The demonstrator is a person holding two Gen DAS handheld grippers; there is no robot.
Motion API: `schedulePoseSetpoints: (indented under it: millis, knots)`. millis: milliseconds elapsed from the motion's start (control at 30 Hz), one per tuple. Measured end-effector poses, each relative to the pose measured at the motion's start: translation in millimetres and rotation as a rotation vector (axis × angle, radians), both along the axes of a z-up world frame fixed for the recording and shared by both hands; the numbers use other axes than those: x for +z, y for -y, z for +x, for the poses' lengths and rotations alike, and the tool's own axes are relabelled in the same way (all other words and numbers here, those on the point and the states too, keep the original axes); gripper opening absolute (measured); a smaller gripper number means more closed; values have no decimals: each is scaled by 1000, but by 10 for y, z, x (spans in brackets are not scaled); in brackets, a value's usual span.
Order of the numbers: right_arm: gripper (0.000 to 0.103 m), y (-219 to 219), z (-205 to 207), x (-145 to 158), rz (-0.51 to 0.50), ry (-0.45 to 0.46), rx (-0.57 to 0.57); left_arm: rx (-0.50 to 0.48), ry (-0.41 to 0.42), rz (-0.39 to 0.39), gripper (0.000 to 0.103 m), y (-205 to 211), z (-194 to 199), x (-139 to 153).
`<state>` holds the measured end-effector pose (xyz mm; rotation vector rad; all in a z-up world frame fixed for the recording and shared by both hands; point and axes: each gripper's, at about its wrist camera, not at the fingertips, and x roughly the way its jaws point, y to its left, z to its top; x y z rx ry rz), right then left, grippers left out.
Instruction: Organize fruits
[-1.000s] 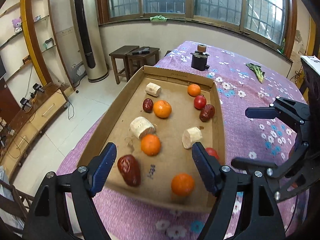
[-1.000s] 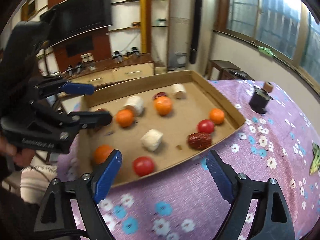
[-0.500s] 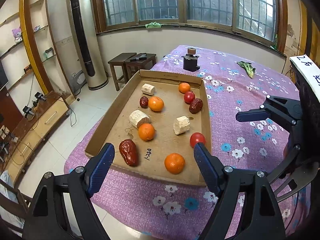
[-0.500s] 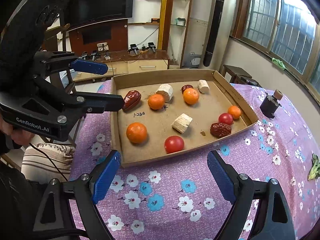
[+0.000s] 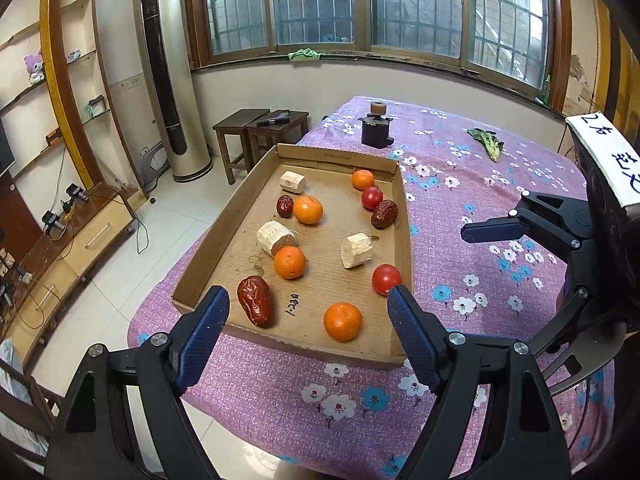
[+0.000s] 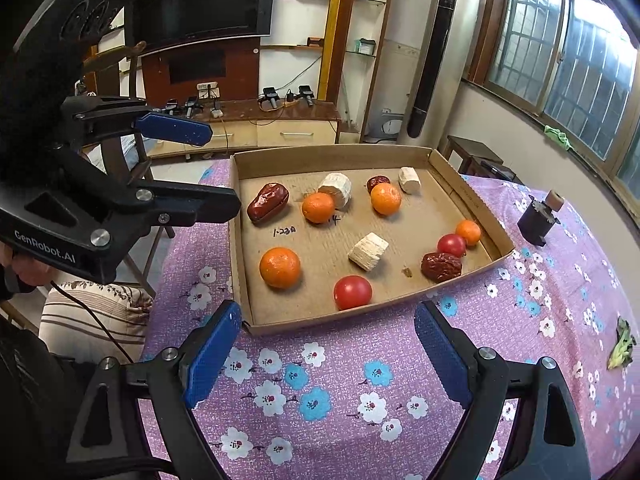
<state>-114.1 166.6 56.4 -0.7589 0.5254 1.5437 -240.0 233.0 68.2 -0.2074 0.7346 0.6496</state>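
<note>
A shallow cardboard tray (image 5: pixel 236 220) (image 6: pixel 472 200) lies on the purple flowered table. It holds several oranges (image 5: pixel 343 321) (image 6: pixel 279 267), two red tomatoes (image 5: pixel 386 278) (image 6: pixel 352 291), three dark red dates (image 5: pixel 256 301) (image 6: pixel 267 201) and three pale cut chunks (image 5: pixel 357 250) (image 6: pixel 368 251). My left gripper (image 5: pixel 308 336) is open and empty, above the tray's near edge. My right gripper (image 6: pixel 328 354) is open and empty, over the cloth just short of the tray's side. Each gripper shows in the other's view, the right one (image 5: pixel 516 228) and the left one (image 6: pixel 180 168).
A small black holder with a brown cap (image 5: pixel 375 128) (image 6: pixel 539 218) stands on the table beyond the tray. A green leafy scrap (image 5: pixel 489 142) (image 6: pixel 620 344) lies on the cloth. Two dark stools (image 5: pixel 260 128) and a tall air conditioner (image 5: pixel 170 96) stand by the table's far left.
Both grippers have pulled back and up from the tray, so it looks smaller and whole in both views. The fruit has not moved. Both grippers stayed open.
</note>
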Motion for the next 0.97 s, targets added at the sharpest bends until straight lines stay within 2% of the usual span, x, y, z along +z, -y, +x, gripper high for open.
schedulePoseSetpoints:
  millis: [533, 967]
  knots:
    - [89, -64, -16, 2, 14, -10, 0, -16, 10, -39, 82, -64, 17, -33]
    - [90, -96, 7, 18, 31, -39, -15, -18, 12, -11, 82, -55, 19, -29]
